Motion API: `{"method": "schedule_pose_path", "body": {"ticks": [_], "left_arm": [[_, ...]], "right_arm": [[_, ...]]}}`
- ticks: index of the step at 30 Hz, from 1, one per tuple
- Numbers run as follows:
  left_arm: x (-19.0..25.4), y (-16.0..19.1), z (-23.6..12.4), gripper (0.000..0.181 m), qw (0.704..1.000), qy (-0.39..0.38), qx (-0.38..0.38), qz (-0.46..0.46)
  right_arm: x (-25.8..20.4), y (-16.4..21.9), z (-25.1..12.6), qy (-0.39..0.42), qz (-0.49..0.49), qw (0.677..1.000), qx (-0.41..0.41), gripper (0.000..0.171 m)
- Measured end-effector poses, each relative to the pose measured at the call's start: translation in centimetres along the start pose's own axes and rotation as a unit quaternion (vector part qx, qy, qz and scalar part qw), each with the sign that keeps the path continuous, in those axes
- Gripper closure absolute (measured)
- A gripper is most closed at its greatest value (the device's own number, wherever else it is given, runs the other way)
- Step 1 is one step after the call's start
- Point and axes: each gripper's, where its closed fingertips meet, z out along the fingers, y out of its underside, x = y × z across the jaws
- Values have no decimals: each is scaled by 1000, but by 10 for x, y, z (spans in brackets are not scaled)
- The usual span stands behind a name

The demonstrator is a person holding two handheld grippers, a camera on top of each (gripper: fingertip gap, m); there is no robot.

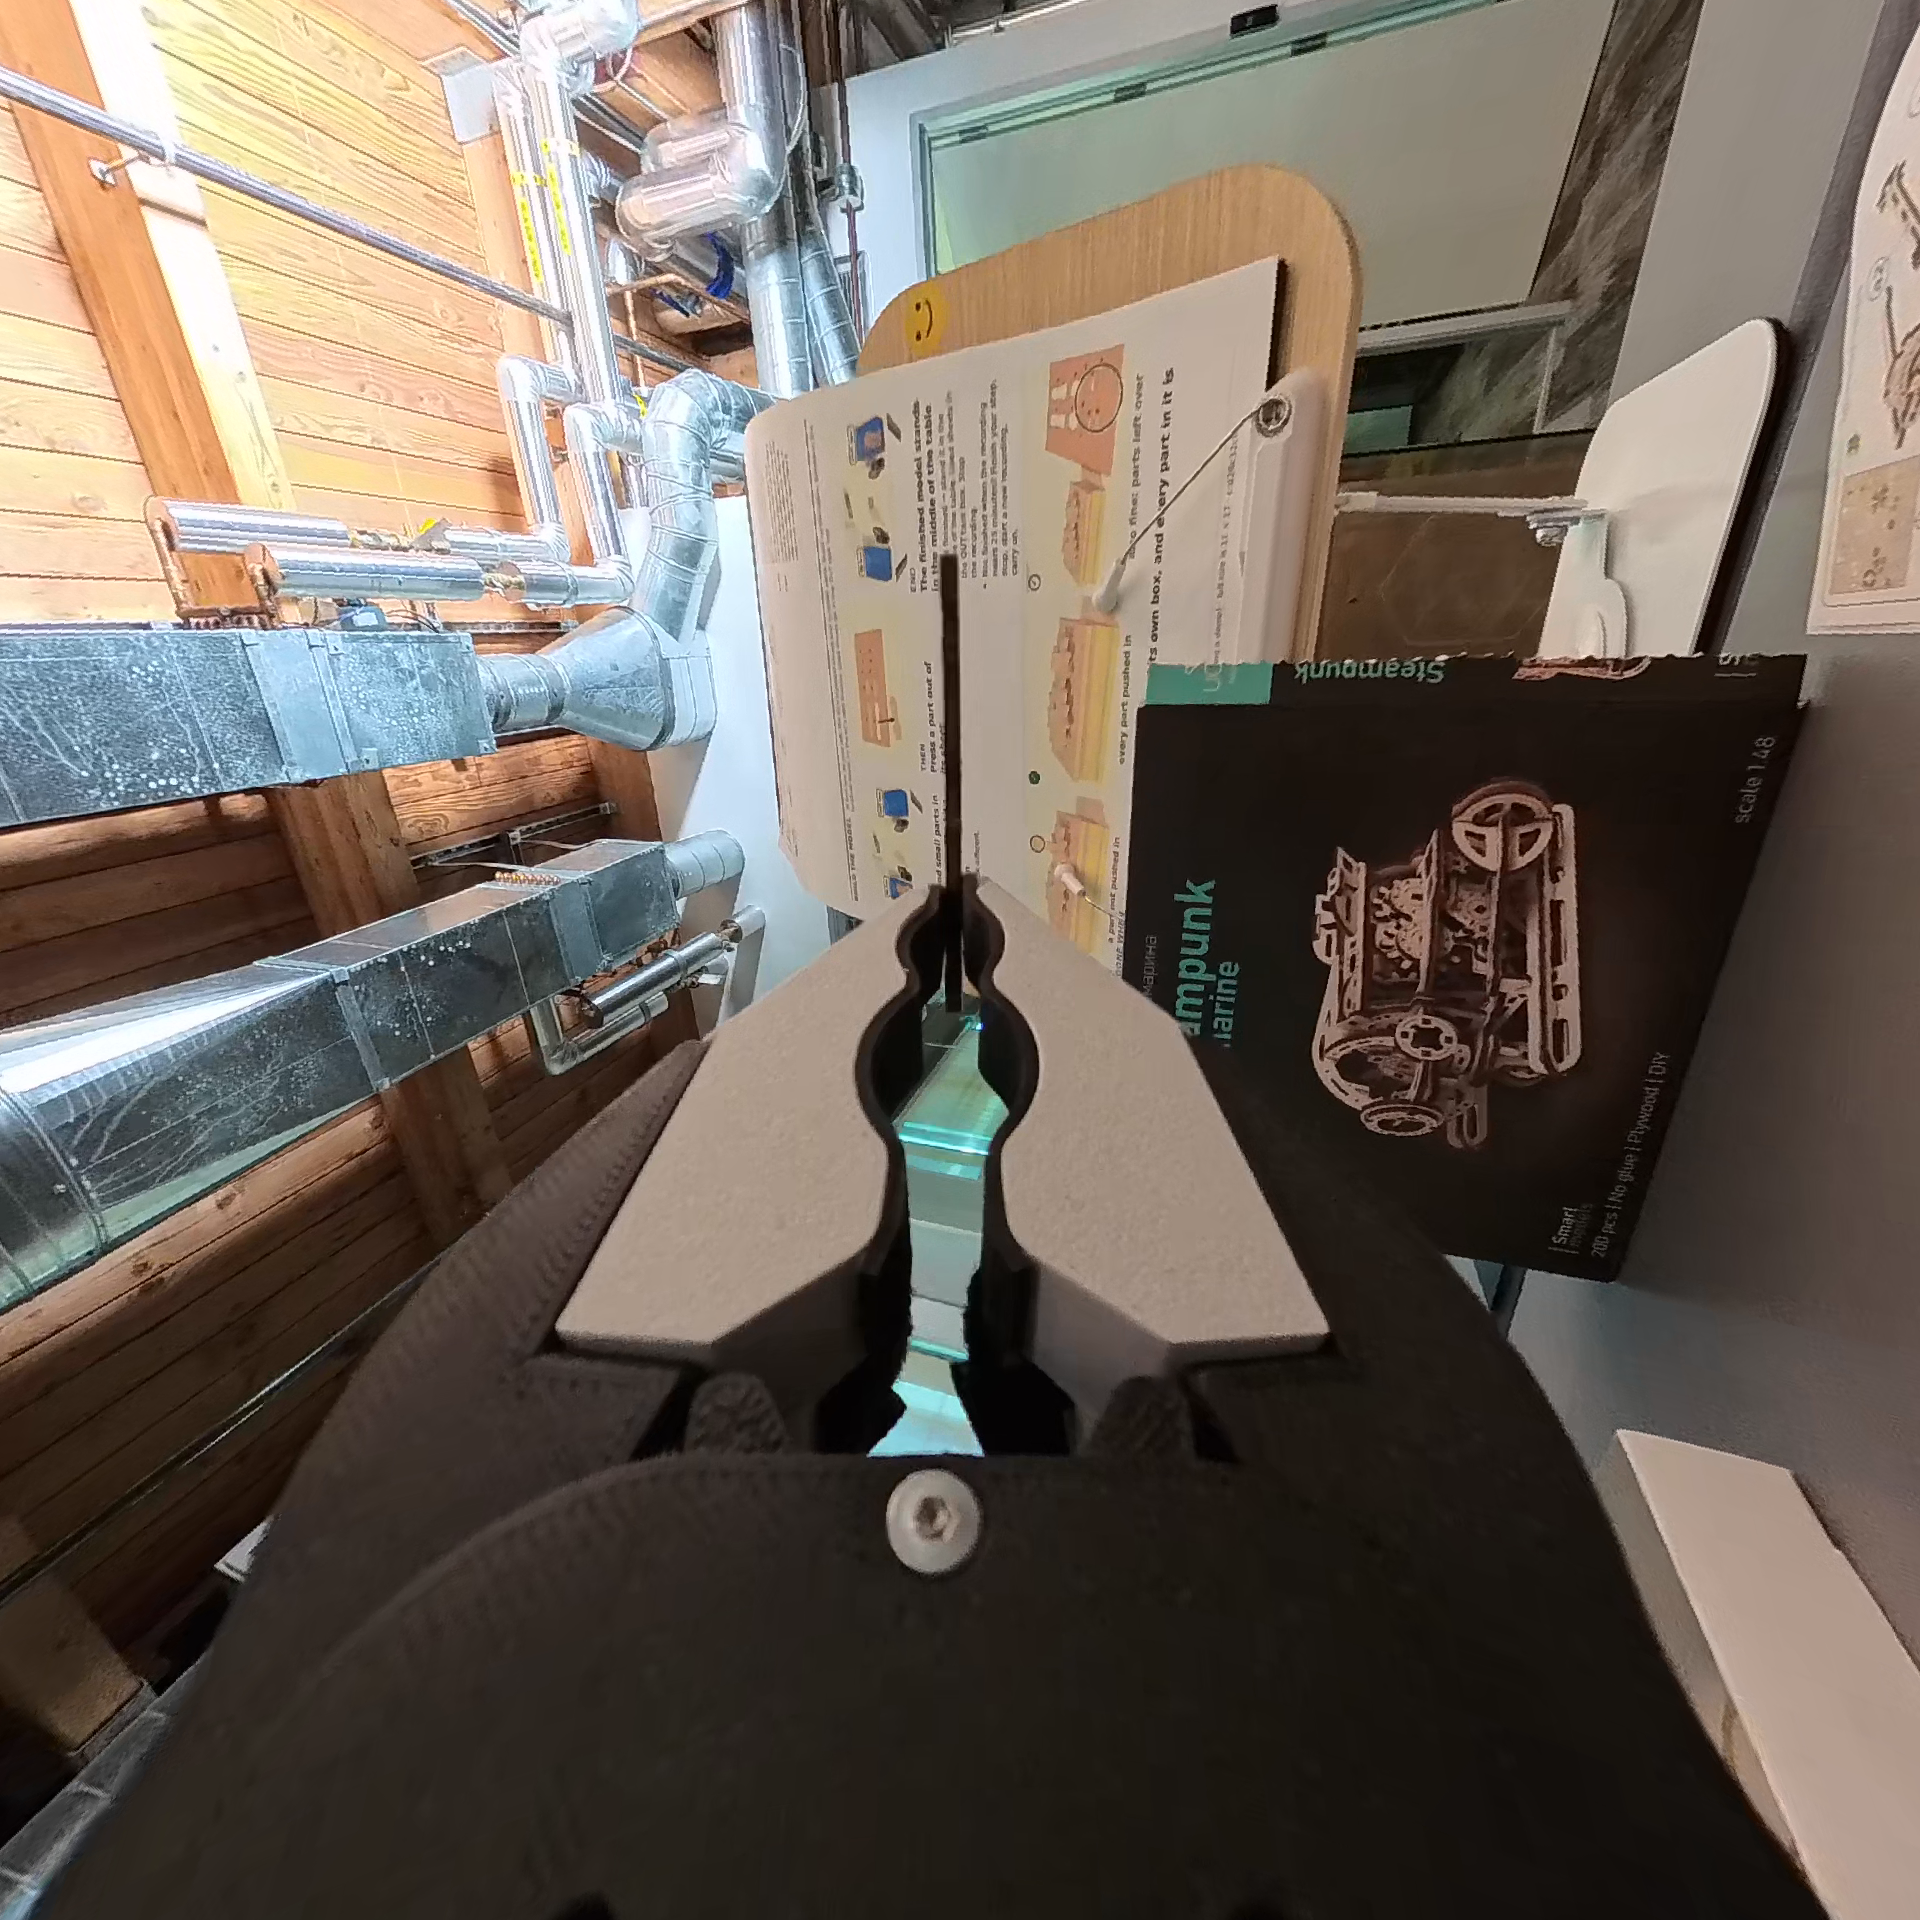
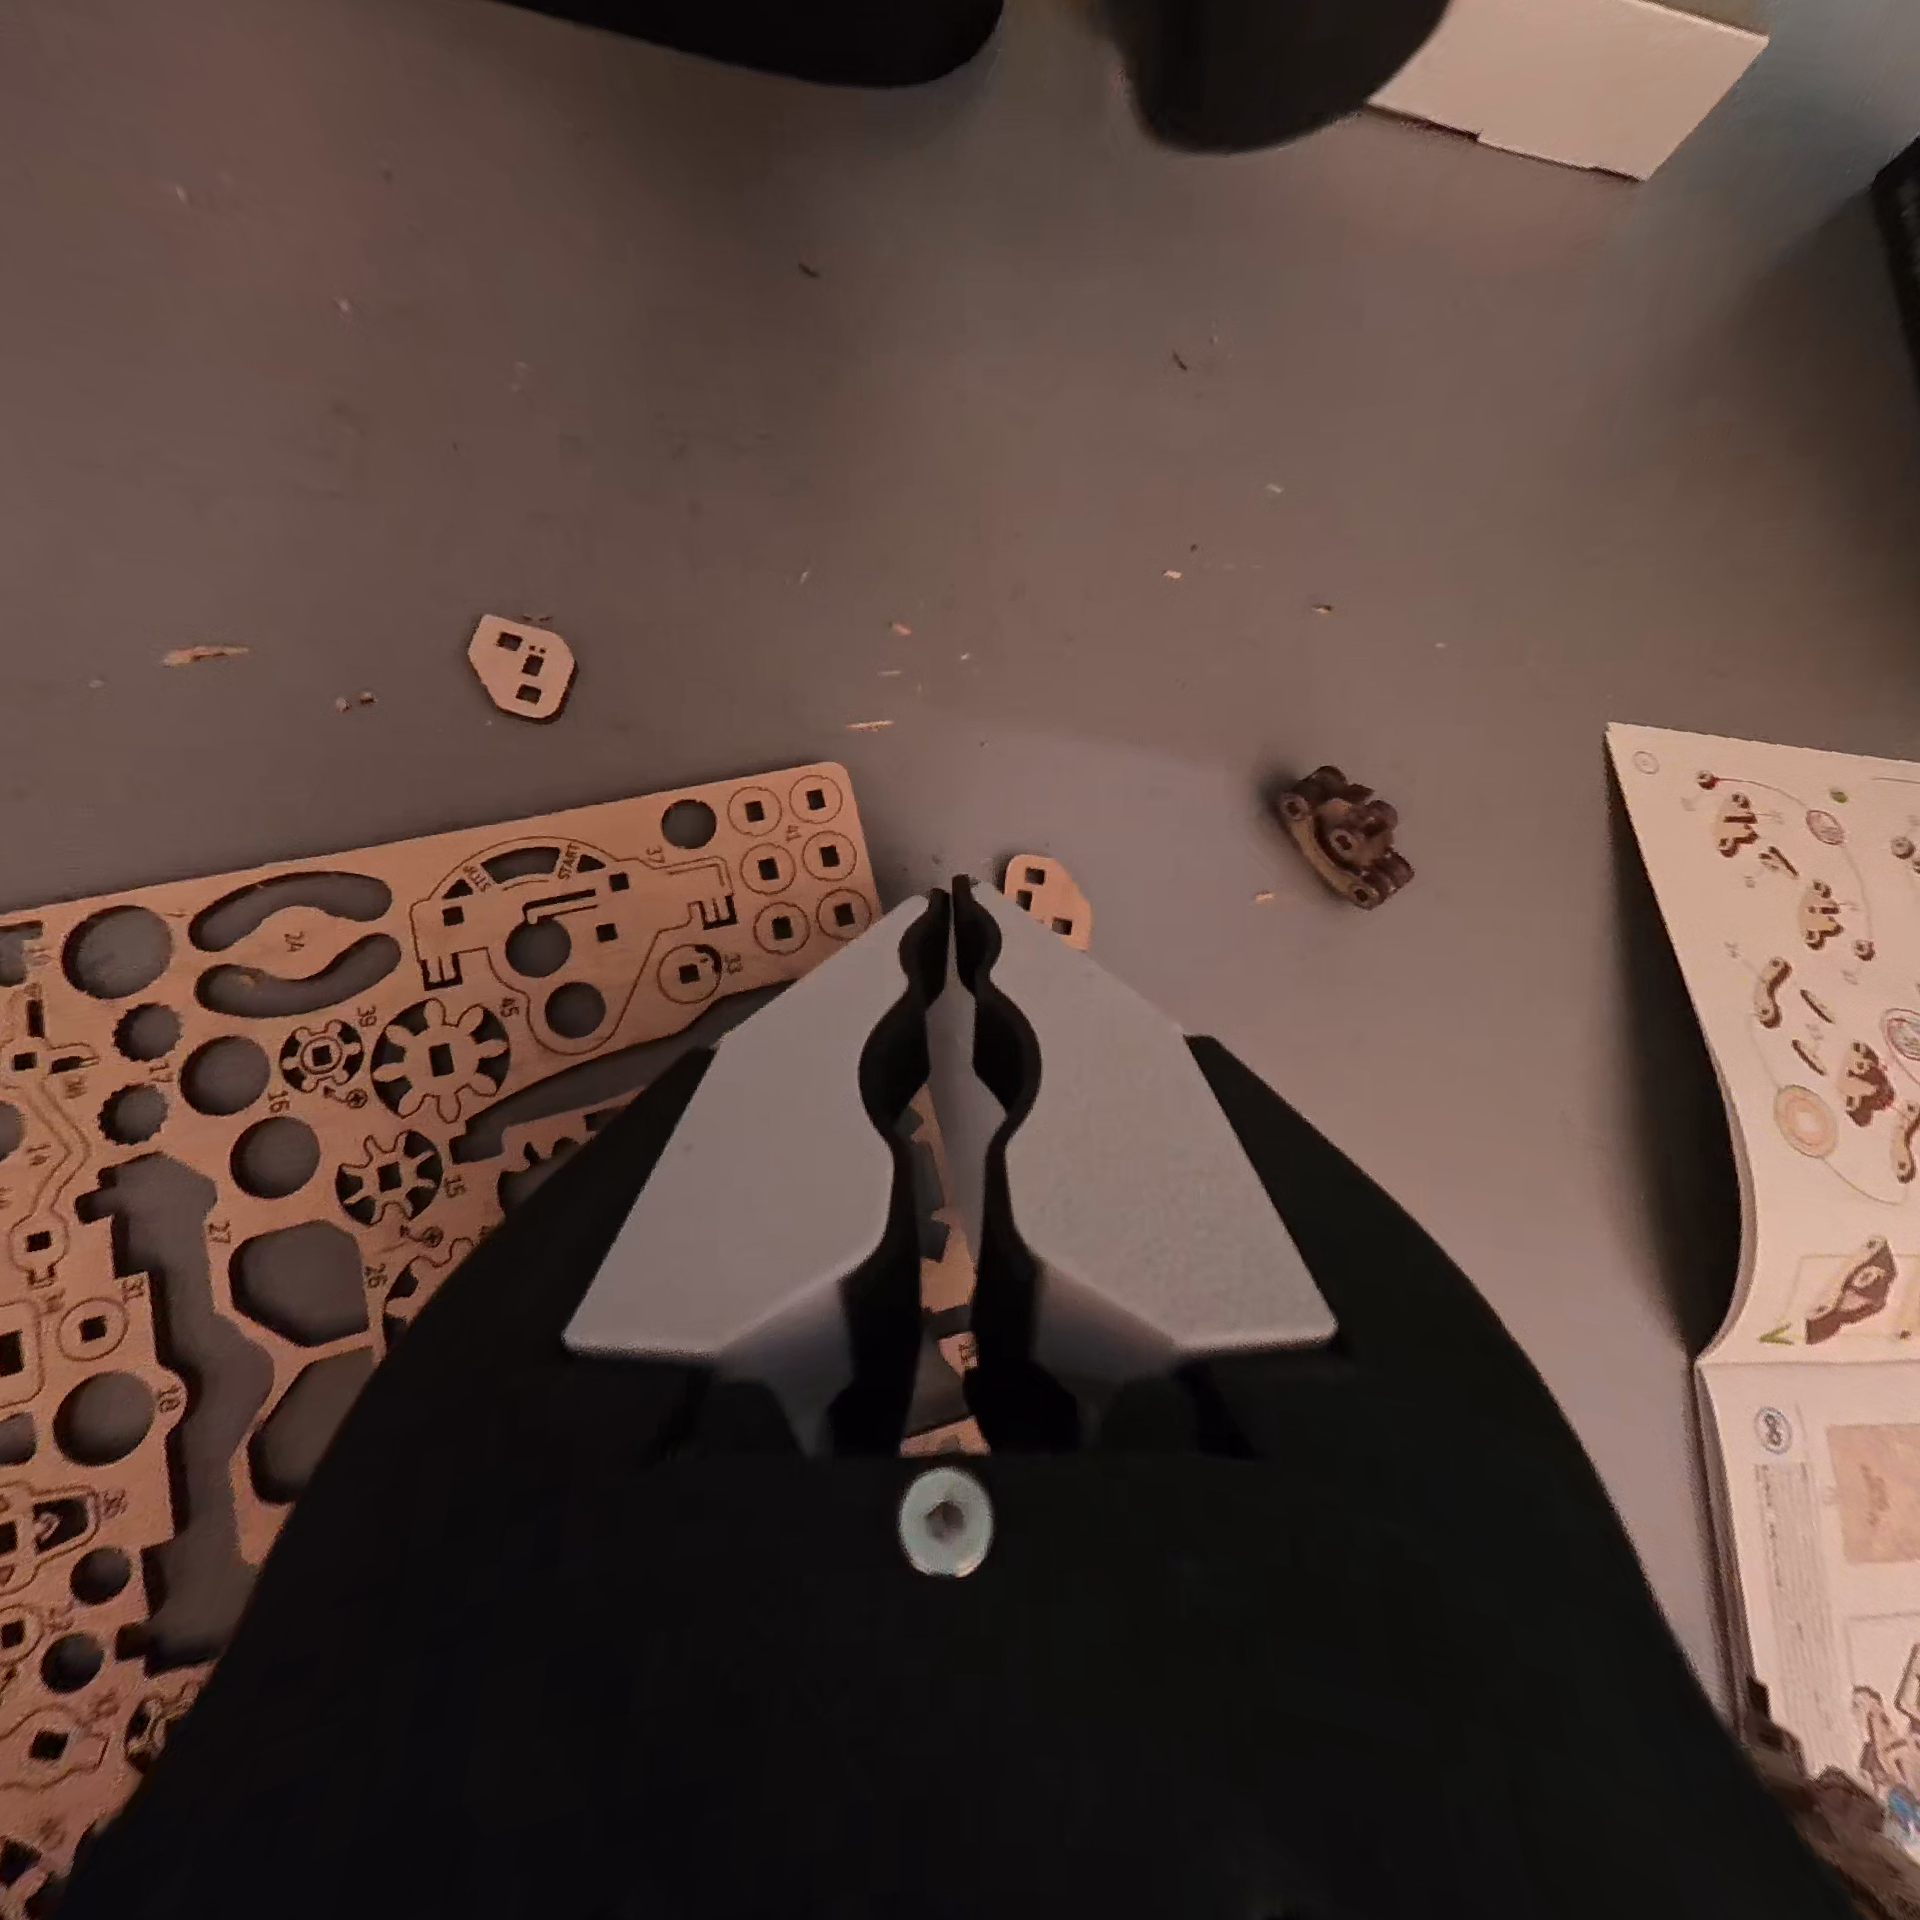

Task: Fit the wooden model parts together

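In the left wrist view my left gripper [image 1: 953, 894] is shut on a thin flat wooden part [image 1: 951, 727]. The part is seen edge-on as a dark strip that sticks out past the fingertips, and it is held up in the air. In the right wrist view my right gripper [image 2: 951, 899] is shut low over the grey table [image 2: 1039, 416], and nothing shows between its tips. A small loose wooden part [image 2: 1049, 899] lies just right of those tips. A plywood parts sheet [image 2: 416, 1039] lies to the left, partly under the gripper. A dark assembled piece [image 2: 1345, 836] lies further right.
Another small loose part [image 2: 525, 670] lies beyond the sheet. An open instruction booklet [image 2: 1818, 1039] is at the right and a white box [image 2: 1579, 83] at the far right. Ahead of the left gripper stand the dark kit box [image 1: 1455, 935] and a clipboard with an instruction sheet [image 1: 1039, 623]. Across from one pair of fingers to the other is roughly 25 cm. From the right gripper's tips to the dark assembled piece [image 2: 1345, 836] is close to 8 cm.
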Motion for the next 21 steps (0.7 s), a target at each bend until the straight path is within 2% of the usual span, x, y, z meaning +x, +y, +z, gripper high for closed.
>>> {"method": "schedule_pose_path", "body": {"ticks": [3, 5, 12, 15, 21], "left_arm": [[3, -5, -1, 181, 1000, 4, 6, 5], [4, -7, -2, 181, 1000, 2, 9, 9], [-9, 6, 0, 181, 1000, -15, -1, -24], [-23, 17, -1, 181, 998, -46, -2, -47], [-42, 34, -4, 181, 994, -78, 15, -78]], "right_arm": [[6, -10, -2, -46, -24, 999, 6, 159], [9, -13, -3, -97, -58, 993, -24, 152], [20, -1, 1, -219, -162, 946, -176, 147], [11, 2, 2, -270, -187, 921, -210, 147], [19, 11, 9, -276, -255, 894, -244, 146]]}}
